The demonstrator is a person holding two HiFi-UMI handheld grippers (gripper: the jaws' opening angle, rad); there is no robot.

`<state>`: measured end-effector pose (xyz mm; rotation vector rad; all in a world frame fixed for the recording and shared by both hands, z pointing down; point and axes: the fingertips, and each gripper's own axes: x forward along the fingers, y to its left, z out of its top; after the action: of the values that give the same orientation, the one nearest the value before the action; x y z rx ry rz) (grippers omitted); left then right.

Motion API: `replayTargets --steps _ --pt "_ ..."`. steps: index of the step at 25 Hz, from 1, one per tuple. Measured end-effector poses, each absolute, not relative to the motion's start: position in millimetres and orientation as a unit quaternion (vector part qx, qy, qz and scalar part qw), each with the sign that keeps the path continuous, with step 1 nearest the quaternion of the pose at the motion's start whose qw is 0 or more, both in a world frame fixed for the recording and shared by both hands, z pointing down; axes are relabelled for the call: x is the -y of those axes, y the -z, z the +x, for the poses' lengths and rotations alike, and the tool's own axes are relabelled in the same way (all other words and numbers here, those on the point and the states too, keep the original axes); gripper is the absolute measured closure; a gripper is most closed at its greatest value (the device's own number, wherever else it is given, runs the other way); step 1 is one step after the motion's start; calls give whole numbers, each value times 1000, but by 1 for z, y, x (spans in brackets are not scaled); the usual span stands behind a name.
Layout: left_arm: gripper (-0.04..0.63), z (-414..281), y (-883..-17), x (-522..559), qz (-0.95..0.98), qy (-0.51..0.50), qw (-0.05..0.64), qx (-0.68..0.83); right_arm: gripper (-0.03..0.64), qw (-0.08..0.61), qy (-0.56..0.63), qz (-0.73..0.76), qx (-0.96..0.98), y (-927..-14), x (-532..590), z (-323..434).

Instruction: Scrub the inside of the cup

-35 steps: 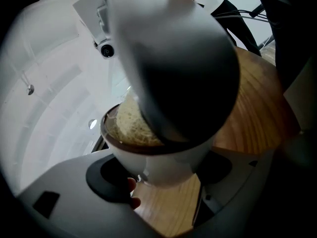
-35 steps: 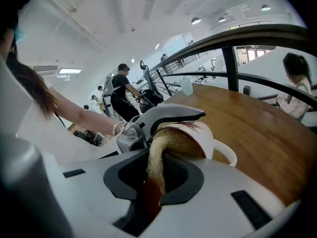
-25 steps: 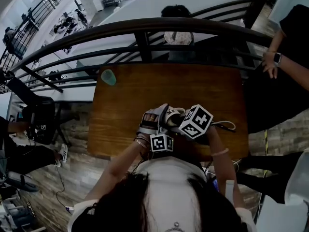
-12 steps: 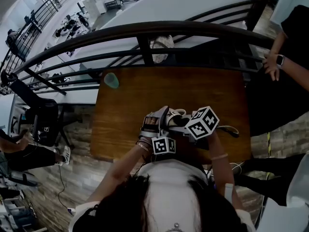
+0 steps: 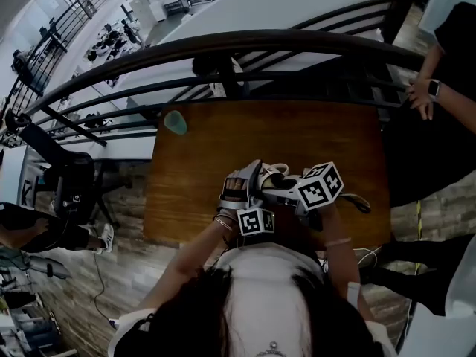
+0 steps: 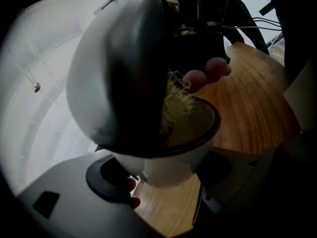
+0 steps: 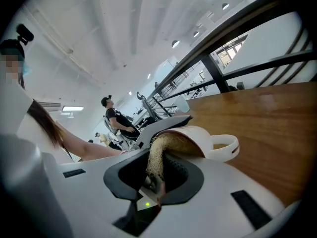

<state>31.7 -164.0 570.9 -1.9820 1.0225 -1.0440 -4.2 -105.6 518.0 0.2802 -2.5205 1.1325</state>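
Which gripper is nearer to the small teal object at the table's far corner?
Left. The left gripper holds the cup near the table's front edge, on the teal object's side; the right gripper sits further right, beyond the cup.

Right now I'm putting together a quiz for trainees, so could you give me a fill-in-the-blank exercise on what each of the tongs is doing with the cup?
1. The left tongs are shut on a white cup with a ____ rim.
2. The right tongs are shut on a fibrous ____.
3. Its far end sits ____ the cup.
4. Below the cup lies a ____ table.
Missing words: dark; scrubber; inside; wooden.
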Motion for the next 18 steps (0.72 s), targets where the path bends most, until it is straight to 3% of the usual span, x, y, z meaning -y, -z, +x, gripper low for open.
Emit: replayTargets --steps 18 --pt "209 24 -556 170 -754 375 326 -429 538 24 -477 123 870 -495 125 0"
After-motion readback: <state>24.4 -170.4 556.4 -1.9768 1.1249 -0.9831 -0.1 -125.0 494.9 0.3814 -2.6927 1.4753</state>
